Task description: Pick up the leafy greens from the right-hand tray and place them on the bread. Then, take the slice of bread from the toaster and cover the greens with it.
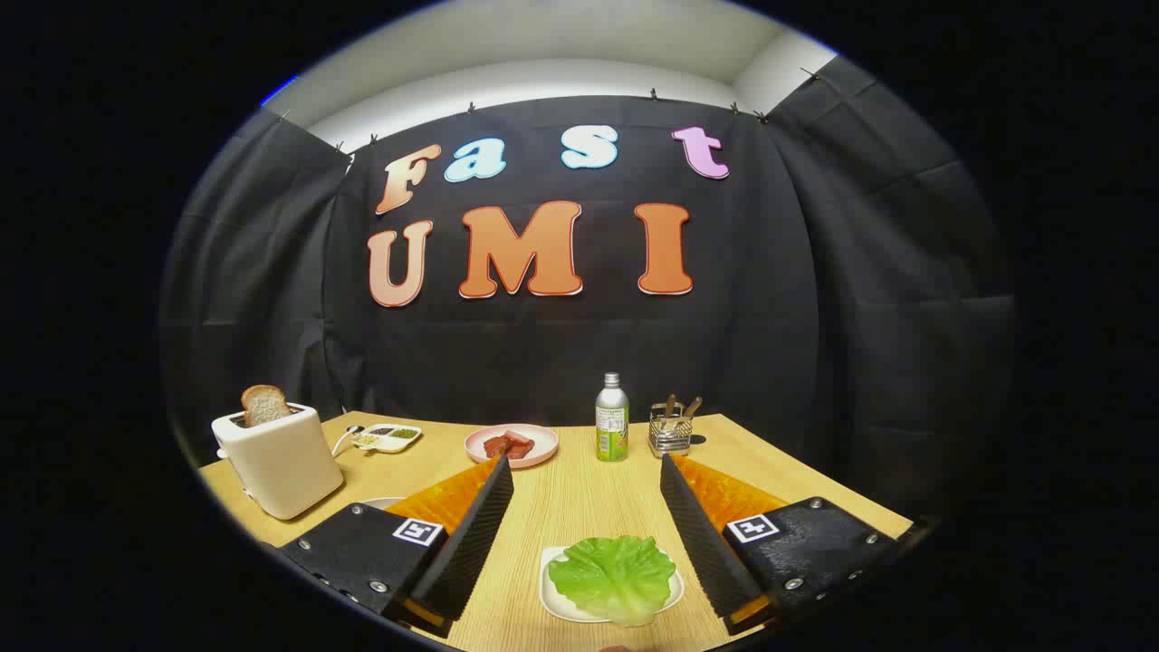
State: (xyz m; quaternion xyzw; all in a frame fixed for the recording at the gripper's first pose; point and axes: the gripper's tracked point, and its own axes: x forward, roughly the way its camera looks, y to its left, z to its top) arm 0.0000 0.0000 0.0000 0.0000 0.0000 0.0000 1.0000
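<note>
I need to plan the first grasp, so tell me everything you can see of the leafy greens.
The leafy greens are one bright green, ruffled leaf with pale veins, looking glossy and possibly artificial. It lies flat on a small white tray, covering most of it and overhanging the near edge. The tray sits on the wooden table. The leaf lies between the fingers of the gripper, which are spread wide and touch neither leaf nor tray.

no readable text on any item. the bottle (612,418) on the table (579,507) carries a printed label, too small to make out. each side of the gripper (587,464), whose fingers stand wide apart, bears a square black-and-white marker (418,532), a coded pattern with no letters or numbers.
</note>
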